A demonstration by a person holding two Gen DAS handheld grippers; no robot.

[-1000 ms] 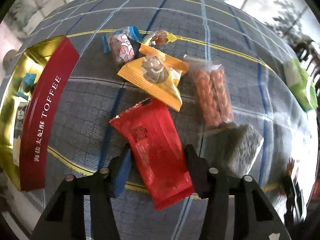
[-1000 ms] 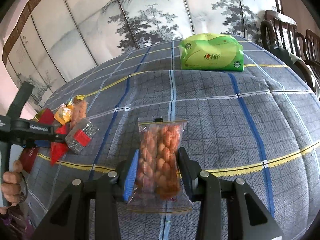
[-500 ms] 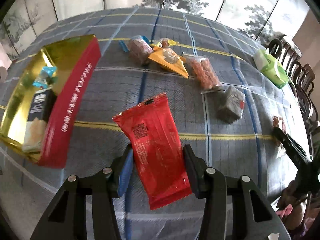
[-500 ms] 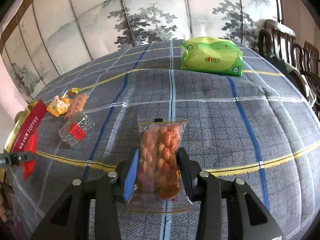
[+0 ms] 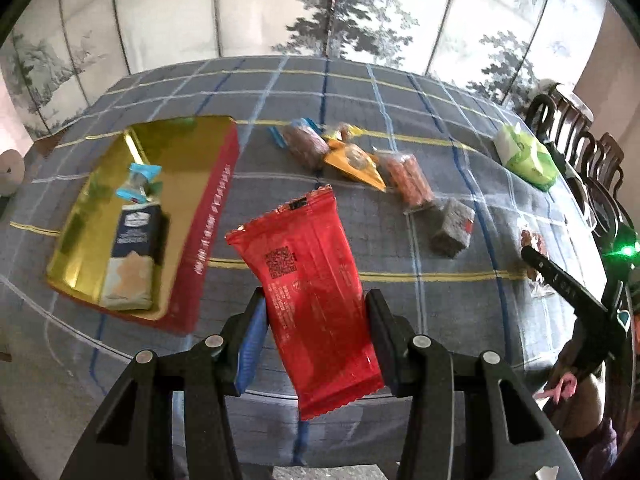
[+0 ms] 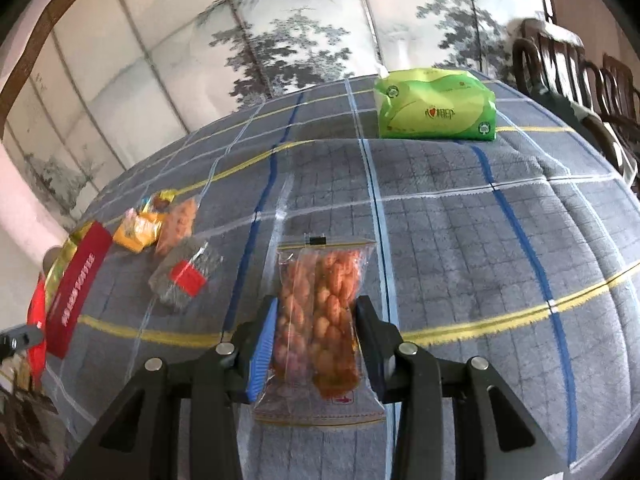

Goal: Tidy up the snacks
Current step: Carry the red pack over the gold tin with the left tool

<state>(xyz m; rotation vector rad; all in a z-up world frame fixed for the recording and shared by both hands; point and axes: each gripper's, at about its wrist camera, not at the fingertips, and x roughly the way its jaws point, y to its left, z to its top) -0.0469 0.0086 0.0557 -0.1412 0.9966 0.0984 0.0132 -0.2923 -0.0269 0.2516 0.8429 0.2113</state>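
Red snack packet hangs tilted above the desk, sealed, near the open gold-lined toffee box. Clear bag of orange twists sealed, lengthwise. Loose snacks clustered beyond.

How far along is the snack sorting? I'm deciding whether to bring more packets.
Early. The gold-lined red toffee box holds only a dark blue biscuit packet and a small light-blue wrapped sweet. The left gripper holds a red foil packet; the right gripper holds a clear bag of orange twists. Several snacks remain on the plaid cloth: yellow packet, another orange bag, grey block.
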